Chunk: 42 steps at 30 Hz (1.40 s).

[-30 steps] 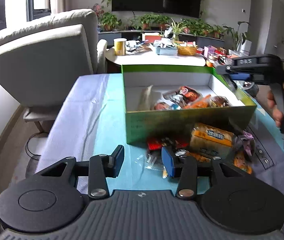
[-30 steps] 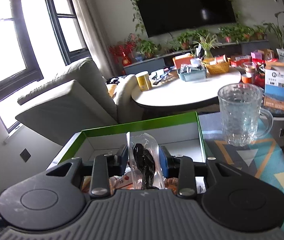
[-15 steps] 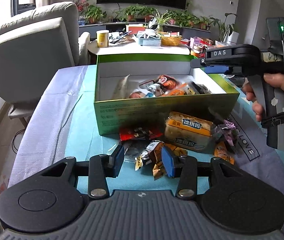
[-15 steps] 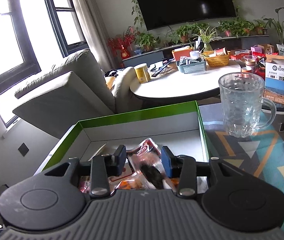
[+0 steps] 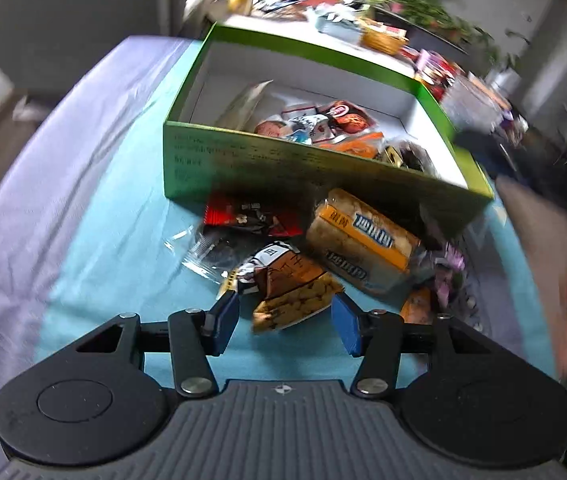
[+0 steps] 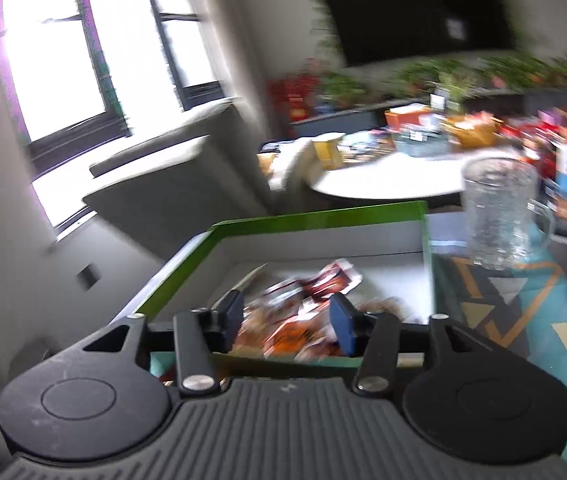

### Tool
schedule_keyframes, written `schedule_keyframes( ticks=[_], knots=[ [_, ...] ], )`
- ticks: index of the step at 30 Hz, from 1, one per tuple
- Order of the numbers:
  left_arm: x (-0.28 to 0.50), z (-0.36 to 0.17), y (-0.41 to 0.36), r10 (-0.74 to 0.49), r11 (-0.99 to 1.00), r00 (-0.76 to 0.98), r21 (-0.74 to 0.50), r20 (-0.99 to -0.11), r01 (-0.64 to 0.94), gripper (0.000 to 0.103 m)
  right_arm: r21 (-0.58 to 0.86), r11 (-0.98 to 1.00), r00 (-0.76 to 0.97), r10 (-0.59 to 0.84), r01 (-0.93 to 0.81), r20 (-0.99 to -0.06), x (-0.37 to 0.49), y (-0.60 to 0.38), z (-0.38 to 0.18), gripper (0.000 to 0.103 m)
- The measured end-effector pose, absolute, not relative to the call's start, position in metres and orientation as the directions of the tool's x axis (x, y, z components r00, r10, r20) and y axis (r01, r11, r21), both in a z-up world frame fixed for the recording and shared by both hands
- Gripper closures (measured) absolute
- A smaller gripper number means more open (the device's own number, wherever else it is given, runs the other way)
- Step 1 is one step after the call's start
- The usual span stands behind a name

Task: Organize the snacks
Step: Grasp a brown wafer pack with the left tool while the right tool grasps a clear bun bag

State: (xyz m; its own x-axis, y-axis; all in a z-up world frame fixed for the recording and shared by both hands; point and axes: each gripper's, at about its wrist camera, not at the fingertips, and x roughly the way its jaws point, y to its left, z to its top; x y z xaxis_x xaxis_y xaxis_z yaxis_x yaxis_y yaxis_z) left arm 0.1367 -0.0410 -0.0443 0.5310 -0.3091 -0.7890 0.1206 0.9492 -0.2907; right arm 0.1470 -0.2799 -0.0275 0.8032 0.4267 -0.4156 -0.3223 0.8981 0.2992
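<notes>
A green box (image 5: 267, 168) with white inside holds several snack packets (image 5: 323, 120). Loose snacks lie on the teal cloth before it: a red packet (image 5: 251, 216), a yellow bread pack (image 5: 359, 240), a brown-orange packet (image 5: 291, 284) and a clear bag (image 5: 203, 248). My left gripper (image 5: 285, 316) is open, its blue pads either side of the brown-orange packet's near end. My right gripper (image 6: 287, 316) is open and empty over the box's near edge (image 6: 315, 216), above the snacks inside (image 6: 303, 312). The right hand (image 5: 551, 264) is blurred at the left wrist view's right edge.
A glass mug (image 6: 503, 216) stands on the patterned mat right of the box. A round white table (image 6: 387, 176) with clutter stands behind it, and a grey armchair (image 6: 171, 184) is to the left. Purple cloth (image 5: 43, 152) covers the table's left side.
My right gripper let go of the clear snack bag into the box and has drawn back, open. My left gripper has moved forward and down towards the brown-orange packet.
</notes>
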Motion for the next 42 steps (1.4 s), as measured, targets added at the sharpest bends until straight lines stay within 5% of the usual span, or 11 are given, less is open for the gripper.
schedule_keyframes(
  ticks=[4, 12, 17, 20, 21, 23, 29, 32, 36, 38, 42],
  knots=[
    [0.143, -0.042, -0.047, -0.301, 0.950, 0.529, -0.300, -0.793, 0.091, 0.052, 0.289, 0.784, 0.666, 0.620, -0.550, -0.414, 0.103, -0.287, -0.032, 0.021],
    [0.154, -0.044, -0.064, -0.229, 0.971, 0.525, -0.234, -0.819, 0.058, 0.045, 0.044, 0.589, 0.407, 0.608, -0.807, -0.682, 0.014, -0.262, -0.069, 0.018],
    [0.158, -0.045, -0.070, -0.206, 0.977, 0.532, -0.208, -0.821, 0.058, 0.044, 0.059, 0.570, 0.375, 0.611, -0.820, -0.697, 0.009, -0.255, -0.077, 0.017],
    [0.154, -0.045, -0.070, -0.193, 0.981, 0.561, -0.171, -0.805, 0.092, 0.072, 0.058, 0.560, 0.371, 0.620, -0.826, -0.691, 0.007, -0.249, -0.082, 0.017],
    [0.152, -0.045, -0.069, -0.196, 0.981, 0.565, -0.163, -0.801, 0.109, 0.074, 0.064, 0.564, 0.371, 0.619, -0.823, -0.693, 0.007, -0.246, -0.084, 0.017],
    [0.148, -0.044, -0.064, -0.226, 0.974, 0.559, -0.190, -0.798, 0.122, 0.086, 0.076, 0.593, 0.378, 0.602, -0.802, -0.704, 0.012, -0.241, -0.090, 0.021],
    [0.123, -0.044, -0.052, -0.257, 0.966, 0.563, -0.183, -0.786, 0.185, 0.091, 0.060, 0.747, 0.542, 0.532, -0.662, -0.650, 0.035, -0.253, -0.088, 0.049],
    [0.113, -0.044, -0.044, -0.275, 0.960, 0.543, -0.199, -0.793, 0.197, 0.091, 0.083, 0.819, 0.602, 0.482, -0.567, -0.637, 0.050, -0.262, -0.085, 0.052],
    [0.110, -0.037, -0.037, -0.281, 0.960, 0.565, -0.222, -0.776, 0.173, 0.079, 0.129, 0.850, 0.612, 0.465, -0.511, -0.640, 0.059, -0.265, -0.089, 0.051],
    [0.109, -0.032, -0.037, -0.276, 0.961, 0.580, -0.223, -0.766, 0.164, 0.062, 0.146, 0.864, 0.616, 0.453, -0.482, -0.644, 0.061, -0.265, -0.090, 0.044],
    [0.113, -0.030, -0.042, -0.258, 0.966, 0.590, -0.198, -0.765, 0.167, 0.052, 0.170, 0.862, 0.610, 0.465, -0.478, -0.642, 0.057, -0.268, -0.088, 0.033]
  ],
)
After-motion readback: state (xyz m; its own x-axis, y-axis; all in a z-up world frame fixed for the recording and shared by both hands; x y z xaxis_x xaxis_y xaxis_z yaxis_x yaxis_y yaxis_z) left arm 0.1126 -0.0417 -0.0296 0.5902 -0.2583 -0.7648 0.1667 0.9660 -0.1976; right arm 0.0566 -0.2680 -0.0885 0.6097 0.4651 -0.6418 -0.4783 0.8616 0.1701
